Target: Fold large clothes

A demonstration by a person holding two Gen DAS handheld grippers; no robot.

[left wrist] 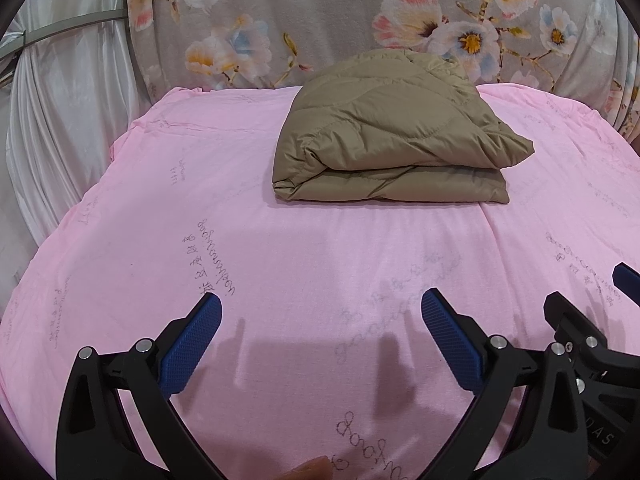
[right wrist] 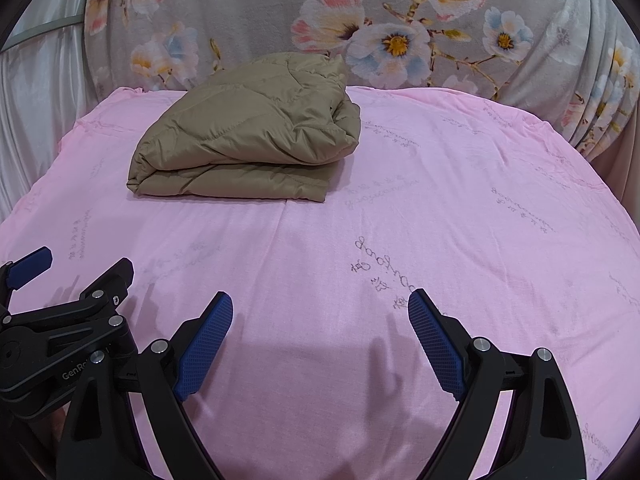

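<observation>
So there's just one garment here, a khaki quilted puffer jacket (left wrist: 396, 128), and it's already folded into a chunky rectangular bundle sitting toward the far side of the bed, well away from both grippers. In the left wrist view its long side runs left to right across the bed, with the rounded fold edge facing the cameras and the looser, lumpier end pointing back at the wall; the layers are stacked flat, at least two thick slabs showing along the near edge. It's lying on one pink sheet (left wrist: 280, 264) printed with faint grey handwriting-style script, pretty smooth apart from a few light creases. Behind the bed hangs one grey floral cloth (left wrist: 320, 12) with pink, white and blue blossoms, and off to the left there's a white satiny curtain (left wrist: 60, 120). Two grippers total, each with two blue textured pads on black fingers. The left gripper (left wrist: 320, 322) has its jaws spread wide with nothing between them, just hovering over bare sheet near the front edge. The right gripper (right wrist: 320, 320) is the same deal: spread wide, holding nothing, only pink sheet showing between the pads. They sit side by side, each one poking into the edge of the other's camera view. A bit of fingertip (left wrist: 312, 468) shows at the bottom of the left view.
</observation>
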